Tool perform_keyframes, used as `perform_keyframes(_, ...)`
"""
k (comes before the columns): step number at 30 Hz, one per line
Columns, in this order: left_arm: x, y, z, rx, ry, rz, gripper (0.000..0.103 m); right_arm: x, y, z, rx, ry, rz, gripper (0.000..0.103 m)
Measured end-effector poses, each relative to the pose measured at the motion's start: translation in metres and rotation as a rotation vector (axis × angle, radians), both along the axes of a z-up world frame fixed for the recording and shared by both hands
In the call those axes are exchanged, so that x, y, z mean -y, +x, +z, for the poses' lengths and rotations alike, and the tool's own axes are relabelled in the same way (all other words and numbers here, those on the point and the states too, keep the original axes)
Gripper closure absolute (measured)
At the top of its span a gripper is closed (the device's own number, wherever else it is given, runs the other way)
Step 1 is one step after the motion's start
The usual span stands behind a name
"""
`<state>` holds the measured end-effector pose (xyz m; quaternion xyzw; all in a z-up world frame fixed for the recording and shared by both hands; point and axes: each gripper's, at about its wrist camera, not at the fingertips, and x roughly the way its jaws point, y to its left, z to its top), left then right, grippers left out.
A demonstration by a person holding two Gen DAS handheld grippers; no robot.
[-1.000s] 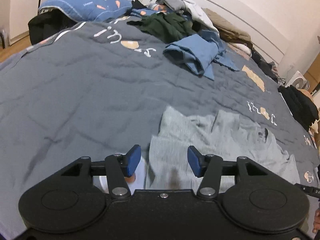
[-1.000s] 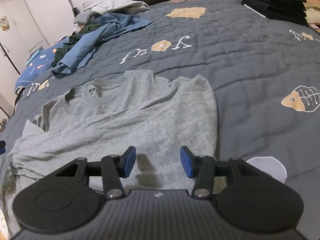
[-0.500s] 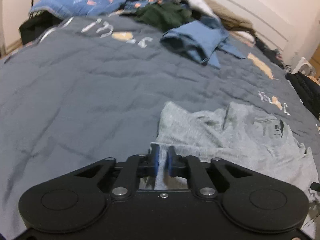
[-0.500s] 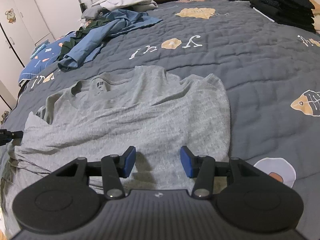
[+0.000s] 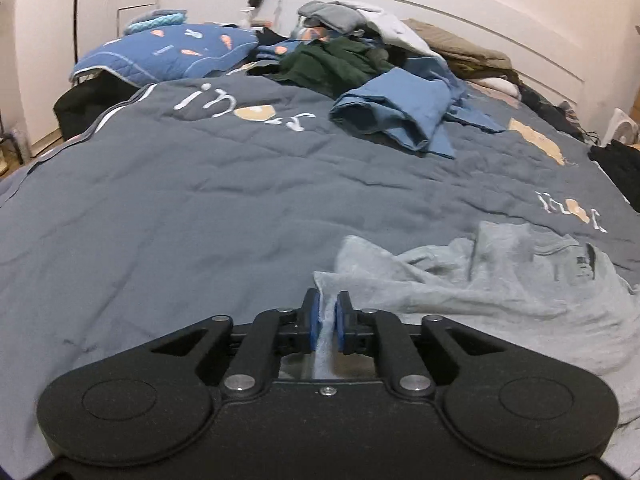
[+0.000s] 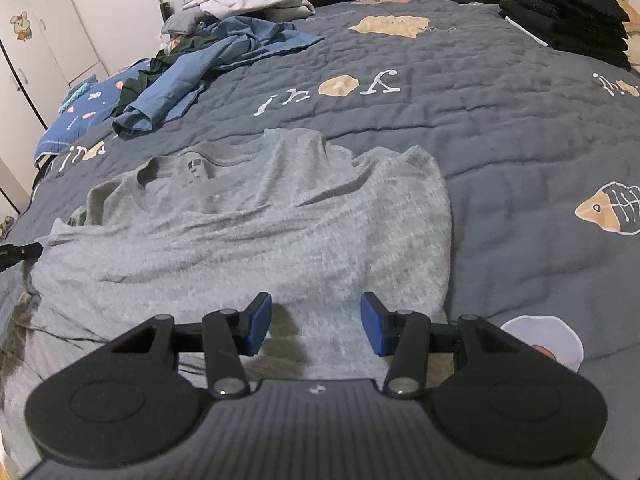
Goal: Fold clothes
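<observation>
A grey T-shirt lies spread on the dark grey quilt, collar toward the far side. In the left wrist view the same grey T-shirt is rumpled, and my left gripper is shut on its edge, a strip of grey cloth pinched between the blue pads. My right gripper hovers open over the shirt's near hem with nothing between its fingers. At the left edge of the right wrist view a dark tip of the left gripper touches the shirt's side.
A crumpled blue garment and a dark green one lie farther up the bed. A blue pillow sits at the head. Folded black clothes are stacked at the far right. White wardrobes stand beyond.
My left gripper went from open to shut on the T-shirt's edge and has lifted it, wrinkling that side. The right gripper stayed open and drew slightly closer over the hem.
</observation>
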<state>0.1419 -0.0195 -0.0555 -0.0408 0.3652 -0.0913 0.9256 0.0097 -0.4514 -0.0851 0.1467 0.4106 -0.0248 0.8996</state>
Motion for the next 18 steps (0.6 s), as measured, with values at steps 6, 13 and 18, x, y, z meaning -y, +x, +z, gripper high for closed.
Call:
perform_keyframes(6, -0.012, -0.015, 0.028, 0.032, -0.117, 0.019, 0.059, 0.013, -0.008, 0.006, 0.021, 0.015, -0.034, 0.055)
perform_keyframes(13, 0.036, -0.057, 0.036, -0.016, -0.227, -0.192, 0.059, 0.021, -0.021, 0.002, -0.008, -0.013, -0.054, 0.055)
perform_keyframes(18, 0.09, -0.081, 0.019, -0.032, -0.181, -0.331, 0.058, 0.025, -0.031, -0.004, -0.043, -0.04, -0.06, 0.055)
